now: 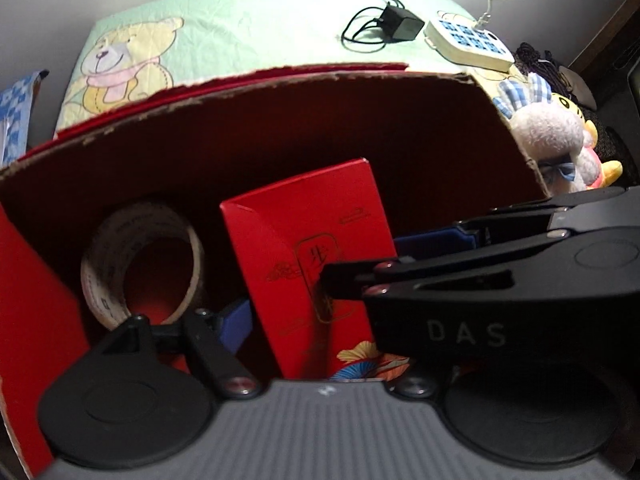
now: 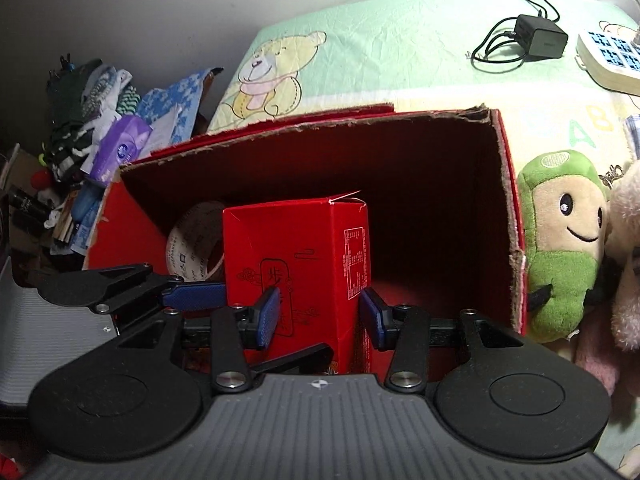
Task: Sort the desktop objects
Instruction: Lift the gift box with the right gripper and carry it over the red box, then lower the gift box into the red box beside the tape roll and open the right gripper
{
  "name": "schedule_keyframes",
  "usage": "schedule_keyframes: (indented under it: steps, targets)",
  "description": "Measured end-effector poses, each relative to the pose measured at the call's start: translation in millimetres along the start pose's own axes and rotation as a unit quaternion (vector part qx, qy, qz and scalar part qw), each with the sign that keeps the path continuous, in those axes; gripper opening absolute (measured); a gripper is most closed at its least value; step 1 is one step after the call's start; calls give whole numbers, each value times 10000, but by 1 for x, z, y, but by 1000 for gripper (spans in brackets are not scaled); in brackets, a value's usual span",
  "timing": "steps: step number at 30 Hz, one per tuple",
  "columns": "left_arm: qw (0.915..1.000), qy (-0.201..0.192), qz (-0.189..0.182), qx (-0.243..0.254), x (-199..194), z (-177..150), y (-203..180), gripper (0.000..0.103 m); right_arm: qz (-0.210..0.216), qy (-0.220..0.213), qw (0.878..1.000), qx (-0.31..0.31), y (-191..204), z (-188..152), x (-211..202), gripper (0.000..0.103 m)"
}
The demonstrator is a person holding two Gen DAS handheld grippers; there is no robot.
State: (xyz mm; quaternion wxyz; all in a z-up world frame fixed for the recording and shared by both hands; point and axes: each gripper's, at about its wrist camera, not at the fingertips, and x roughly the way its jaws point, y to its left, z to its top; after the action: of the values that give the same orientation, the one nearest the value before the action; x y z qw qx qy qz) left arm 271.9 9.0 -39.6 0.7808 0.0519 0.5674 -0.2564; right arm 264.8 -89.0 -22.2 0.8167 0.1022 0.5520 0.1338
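- A plain grey-white wall [image 2: 200, 0] runs behind.
- The table wears a pale green cloth [image 2: 400, 40] printed with a teddy bear [image 2: 268, 76].
- Bright light falls from upper right; the left corner sits dim.

A lived-in home room, likely a bedroom. A pale green teddy-bear cloth [image 2: 360, 52] is covering the surface against a plain wall. Plush toys [image 2: 560, 240] are crowding one edge; a charger [image 2: 540, 36] and power strip [image 2: 608, 60] are lying behind. Folded clothes and tissue packs [image 2: 116, 148] are piling up alongside.
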Motion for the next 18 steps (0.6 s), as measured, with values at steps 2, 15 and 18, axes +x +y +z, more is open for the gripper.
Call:
schedule_keyframes:
  steps: [2, 15, 18]
  targets:
    - [9999, 113, 69, -81, 3, 3, 3, 76, -2, 170, 9998, 44, 0, 3, 9, 47]
    - [9978, 258, 470, -385, 7, 3, 20, 74, 99, 614, 9978, 238, -2, 12, 34, 39]
    - [9971, 213, 548, -473, 1, -1, 27, 74, 255, 635, 9972, 287, 1, 12, 37, 39]
